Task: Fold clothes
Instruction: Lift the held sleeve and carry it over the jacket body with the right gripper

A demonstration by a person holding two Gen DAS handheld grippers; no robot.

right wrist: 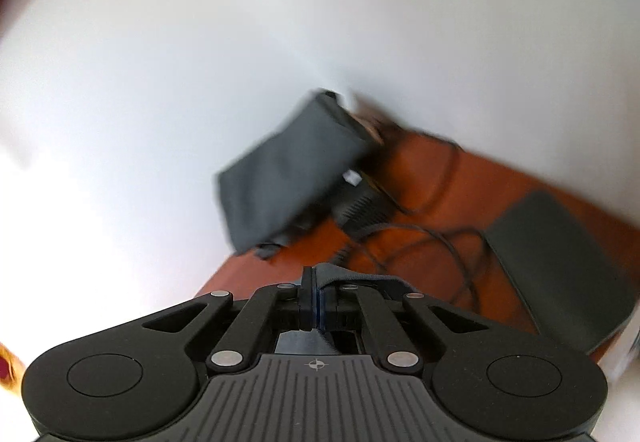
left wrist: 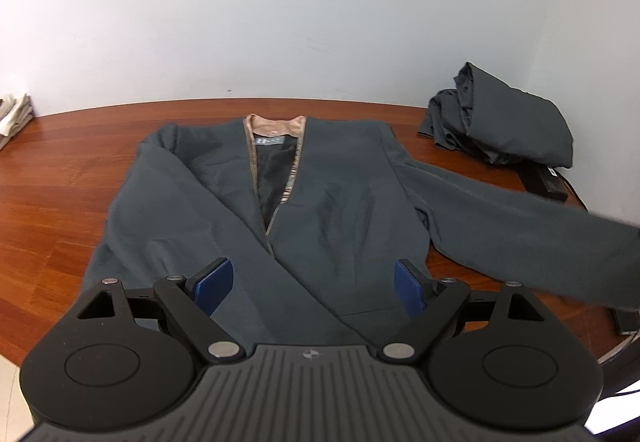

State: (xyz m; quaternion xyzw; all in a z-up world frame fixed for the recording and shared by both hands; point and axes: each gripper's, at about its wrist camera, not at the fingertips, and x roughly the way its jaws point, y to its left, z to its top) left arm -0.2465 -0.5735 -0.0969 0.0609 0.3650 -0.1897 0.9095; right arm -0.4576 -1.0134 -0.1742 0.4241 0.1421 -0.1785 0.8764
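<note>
Left wrist view:
- A dark grey jacket lies face up on the wooden table, its collar toward the far wall and its hem toward the camera.
- The front edges carry a tan trim, and a peach lining with a small label shows at the open neck.
- The jacket's left sleeve lies along the body; the right sleeve stretches out to the right and appears blurred and lifted at its end.
- The left gripper hovers over the near hem with its blue-padded jaws spread wide, holding nothing.
- A bundle of dark grey cloth sits at the far right of the table, partly on a black box.
- A pale folded cloth rests at the far left edge.

Right wrist view:
- The view is tilted and motion-blurred.
- The right gripper is clenched, with a fold of grey sleeve fabric pinched between its jaws.
- Beyond it, the grey cloth bundle lies on the table beside the black box.
- Black cables loop over the wood.
- A flat dark grey pad lies to the right, near the table's edge.
</note>
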